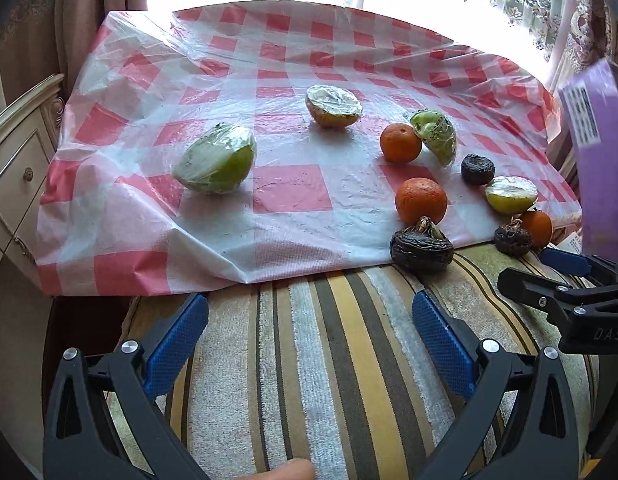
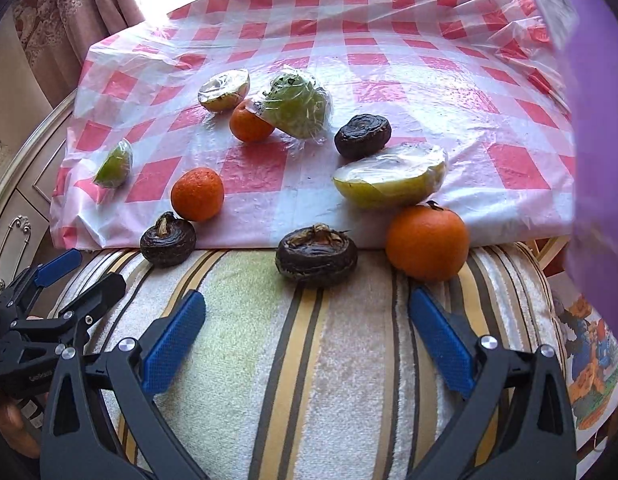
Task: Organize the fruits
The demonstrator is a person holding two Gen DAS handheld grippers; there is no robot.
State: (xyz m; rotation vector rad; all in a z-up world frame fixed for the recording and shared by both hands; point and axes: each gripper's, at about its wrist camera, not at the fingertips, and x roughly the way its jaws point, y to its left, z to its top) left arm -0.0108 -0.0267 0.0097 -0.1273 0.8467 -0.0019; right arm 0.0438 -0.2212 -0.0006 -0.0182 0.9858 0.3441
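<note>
Now both tools — left tool (image 1: 309, 328), right tool (image 2: 307, 322) — hover agape above the striped towel (image 2: 309, 360).

black gripper (image 1: 309, 320) frames, blue textured pads (image 1: 443, 344), silver screws.

Three oranges (image 2: 197, 194) (image 2: 251, 125) (image 2: 427, 243), round and bright, scattered from centre left to lower right of the right wrist view. Four cut fruit pieces wrapped in clear film (image 2: 391, 182) (image 2: 299, 104) (image 2: 224, 90) (image 2: 115, 164), greenish yellow, lying tilted. Three dark wrinkled fruits (image 2: 363, 131) (image 2: 317, 255) (image 2: 168, 240), two at the checked cloth's near edge.
</note>
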